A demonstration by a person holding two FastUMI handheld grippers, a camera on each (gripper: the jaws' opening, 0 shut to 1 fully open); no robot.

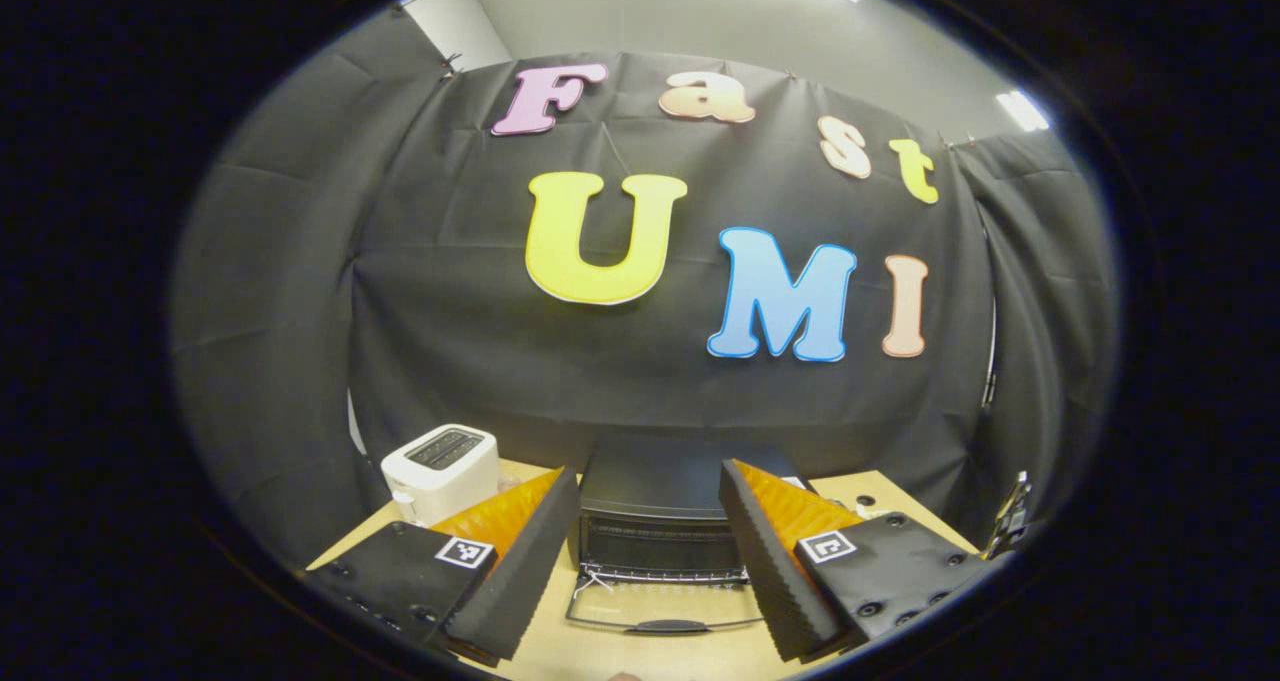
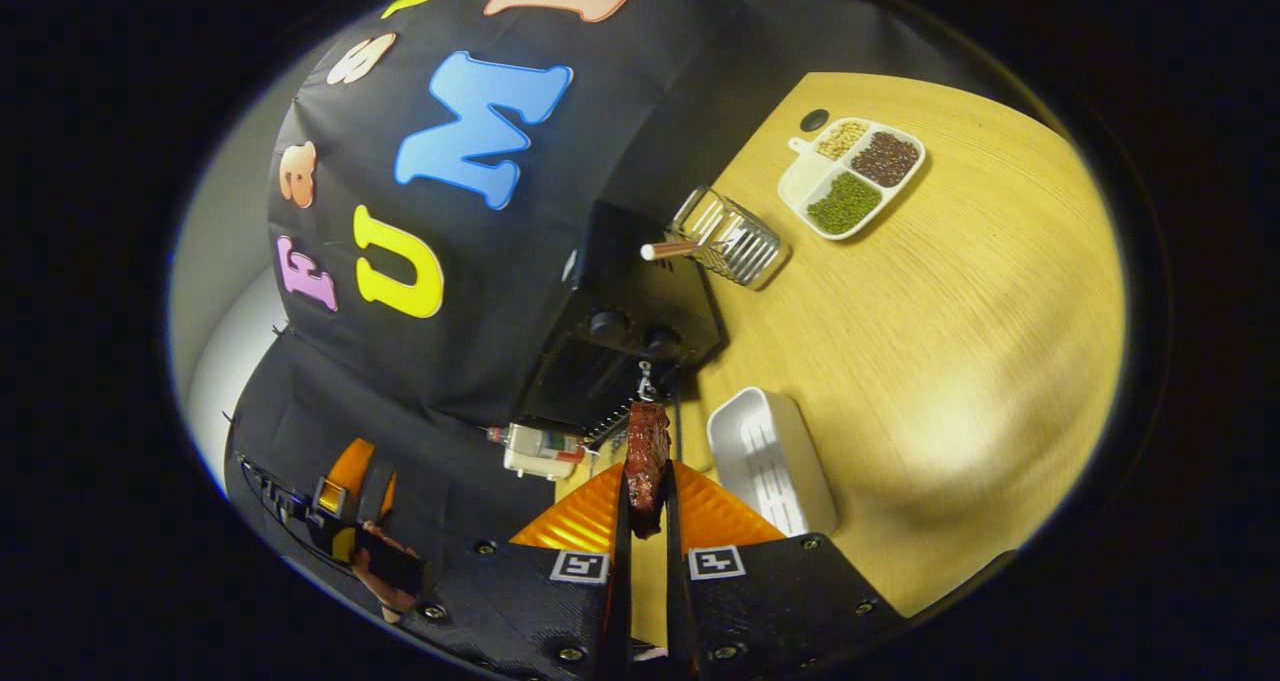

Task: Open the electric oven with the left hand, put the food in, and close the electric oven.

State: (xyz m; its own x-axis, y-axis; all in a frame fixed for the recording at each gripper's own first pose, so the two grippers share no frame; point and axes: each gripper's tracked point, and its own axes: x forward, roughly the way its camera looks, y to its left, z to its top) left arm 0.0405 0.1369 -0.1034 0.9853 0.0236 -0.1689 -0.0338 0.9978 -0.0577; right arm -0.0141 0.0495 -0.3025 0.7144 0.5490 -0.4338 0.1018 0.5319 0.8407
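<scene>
In the left gripper view the black electric oven [image 1: 655, 481] stands straight ahead on the wooden table. Its glass door [image 1: 660, 606] hangs folded down toward me and the wire rack inside shows. My left gripper [image 1: 648, 471] is open, holds nothing, and sits a little back from the door. A reddish-brown strip of meat [image 2: 648, 436] stands on edge in my right gripper [image 2: 648, 476], which is shut on it. The strip points at the oven [image 2: 625, 331], a short way in front of its opening. The left gripper [image 2: 350, 506] and the hand holding it appear at lower left.
A white toaster [image 1: 440, 471] stands left of the oven. Near the oven are a white ribbed dish [image 2: 770, 461] and a wire holder [image 2: 730, 241]. A divided tray of beans [image 2: 850, 176] lies farther off on the table [image 2: 950, 341].
</scene>
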